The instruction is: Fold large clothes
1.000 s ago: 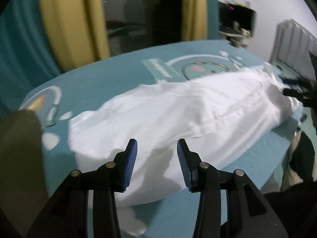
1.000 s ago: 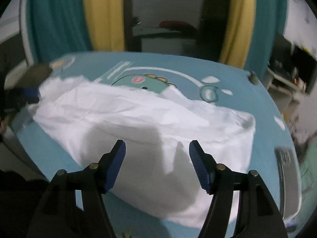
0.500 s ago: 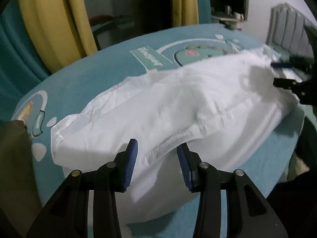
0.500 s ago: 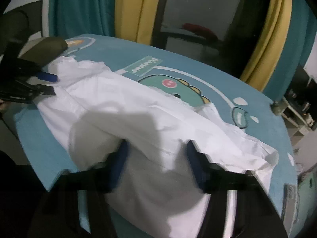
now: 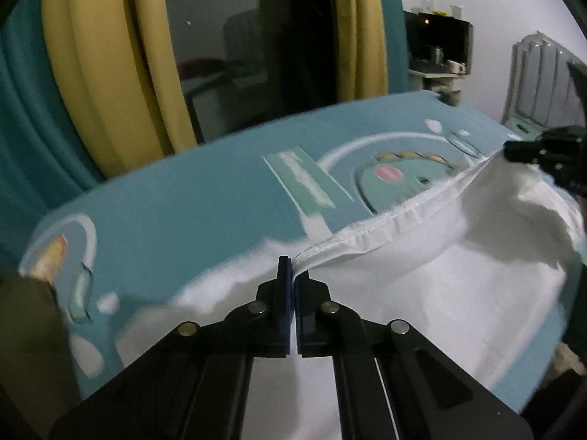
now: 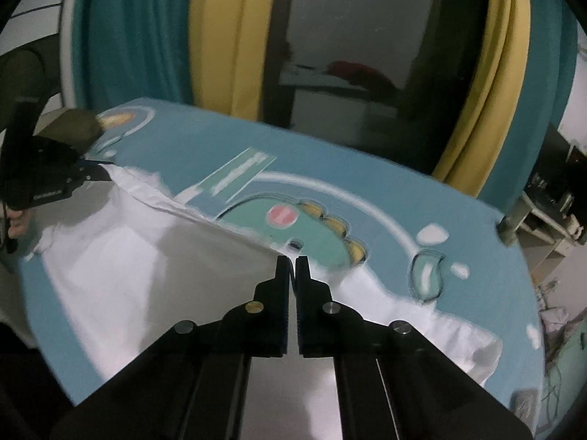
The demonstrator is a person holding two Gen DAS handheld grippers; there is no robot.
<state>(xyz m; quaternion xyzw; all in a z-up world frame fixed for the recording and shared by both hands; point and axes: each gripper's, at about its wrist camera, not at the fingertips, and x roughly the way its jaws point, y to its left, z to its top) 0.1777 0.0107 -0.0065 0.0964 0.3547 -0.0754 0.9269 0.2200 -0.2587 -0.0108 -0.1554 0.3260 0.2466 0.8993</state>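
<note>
A large white garment (image 5: 440, 293) lies across the teal table cover (image 5: 183, 212) with its dinosaur print. In the left wrist view my left gripper (image 5: 293, 262) is shut on the garment's stitched edge. That edge runs raised and taut to the right, up to my right gripper (image 5: 513, 152). In the right wrist view my right gripper (image 6: 292, 260) is shut on the same edge of the white garment (image 6: 146, 256). Far left there, a hand holds my left gripper (image 6: 104, 174), which pinches the cloth's corner. The rest of the garment hangs down behind the lifted edge.
Yellow and teal curtains (image 5: 110, 73) hang behind the table around a dark window. An olive object (image 6: 73, 128) sits at the table's left end. A white radiator-like thing (image 5: 543, 80) and a shelf (image 6: 550, 201) stand past the right end.
Both grippers went from open above the garment to shut on its edge. They moved forward over the table, and the edge now hangs lifted and stretched between them.
</note>
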